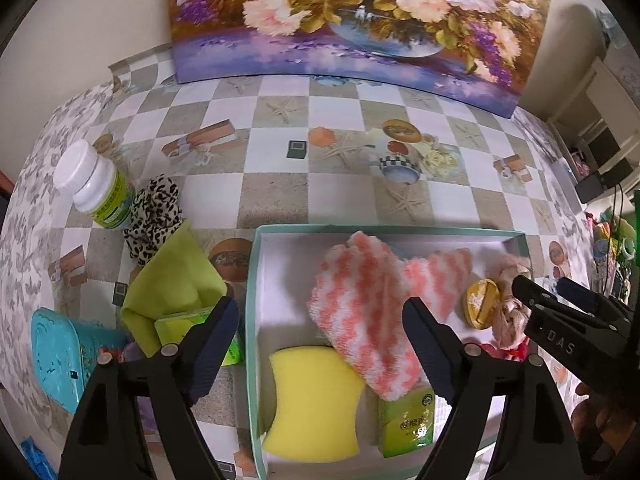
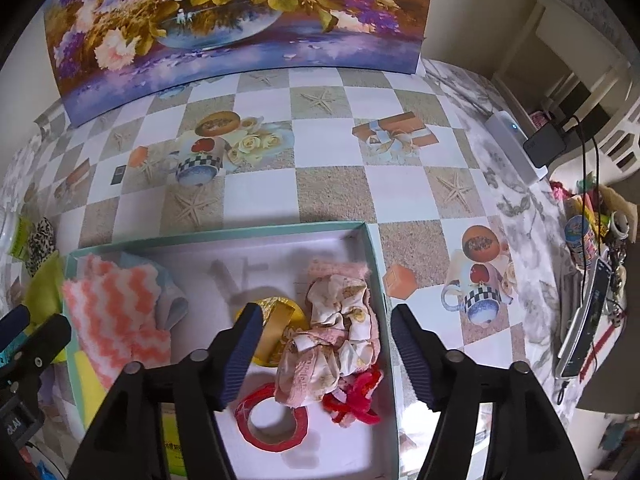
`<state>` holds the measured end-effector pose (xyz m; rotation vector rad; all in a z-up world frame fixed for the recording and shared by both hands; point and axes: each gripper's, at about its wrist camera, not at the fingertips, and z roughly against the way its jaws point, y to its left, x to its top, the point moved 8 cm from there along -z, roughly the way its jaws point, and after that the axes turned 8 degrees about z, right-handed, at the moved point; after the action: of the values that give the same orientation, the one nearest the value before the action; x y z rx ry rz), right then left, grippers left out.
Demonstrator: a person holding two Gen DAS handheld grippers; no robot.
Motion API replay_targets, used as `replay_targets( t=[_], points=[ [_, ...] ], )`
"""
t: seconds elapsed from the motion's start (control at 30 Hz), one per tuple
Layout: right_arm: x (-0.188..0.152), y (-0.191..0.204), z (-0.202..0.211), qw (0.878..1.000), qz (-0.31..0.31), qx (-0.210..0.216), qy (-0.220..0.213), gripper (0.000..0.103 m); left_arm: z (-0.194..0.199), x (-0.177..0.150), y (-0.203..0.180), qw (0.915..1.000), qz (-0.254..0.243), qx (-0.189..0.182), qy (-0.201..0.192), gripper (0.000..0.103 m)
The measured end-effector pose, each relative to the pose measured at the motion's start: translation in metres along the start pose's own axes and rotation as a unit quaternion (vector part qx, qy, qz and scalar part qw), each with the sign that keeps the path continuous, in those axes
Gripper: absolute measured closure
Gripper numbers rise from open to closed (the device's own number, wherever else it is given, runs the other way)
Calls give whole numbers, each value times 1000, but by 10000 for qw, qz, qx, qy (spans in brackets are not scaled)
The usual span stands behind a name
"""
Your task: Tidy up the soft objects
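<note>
A shallow teal-edged white box [image 1: 256, 280] [image 2: 372, 256] holds a pink-and-white zigzag cloth [image 1: 360, 312] [image 2: 116, 312], a yellow sponge [image 1: 312, 400], a green tissue pack [image 1: 408, 420], a gold ribbon roll [image 1: 482, 304] [image 2: 280, 320], a pink floral scrunchie [image 2: 340, 332], a red tape ring [image 2: 272, 420] and red pipe cleaner [image 2: 356, 396]. My left gripper [image 1: 320, 344] is open above the box's left half, empty. My right gripper [image 2: 324, 348] is open above the scrunchie, empty; it also shows in the left wrist view [image 1: 548, 292]. Outside the box lie a leopard scrunchie [image 1: 154, 216] and green cloth [image 1: 172, 284].
A white bottle with green label [image 1: 96, 188] lies left of the leopard scrunchie. A teal lidded container [image 1: 56, 356] sits at the near left. A flower painting [image 1: 360, 20] leans at the back. Cluttered items [image 2: 592, 264] lie along the table's right edge.
</note>
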<state>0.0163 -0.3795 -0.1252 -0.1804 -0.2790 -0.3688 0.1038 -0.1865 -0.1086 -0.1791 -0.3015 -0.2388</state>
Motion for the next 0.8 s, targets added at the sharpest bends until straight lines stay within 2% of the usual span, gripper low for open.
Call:
replay_targets(
  t=[0.17,0.3,0.63,0.8],
  points=[
    [1,-1,1,10000,-77,31,-50,11,-2,1,8,9999,110,67,3,18],
    [3,-2,3,9999,-120,17,-108,0,-3,2,13,9998,202,86,18,18],
    [5,2,8,9999,-91,29,-141,0,-2,7,23,9993,367,116,-15,18],
    [9,12,17,9998,-46,99,-194,0,3,14,39,9985,469,223,-153,18]
  ],
)
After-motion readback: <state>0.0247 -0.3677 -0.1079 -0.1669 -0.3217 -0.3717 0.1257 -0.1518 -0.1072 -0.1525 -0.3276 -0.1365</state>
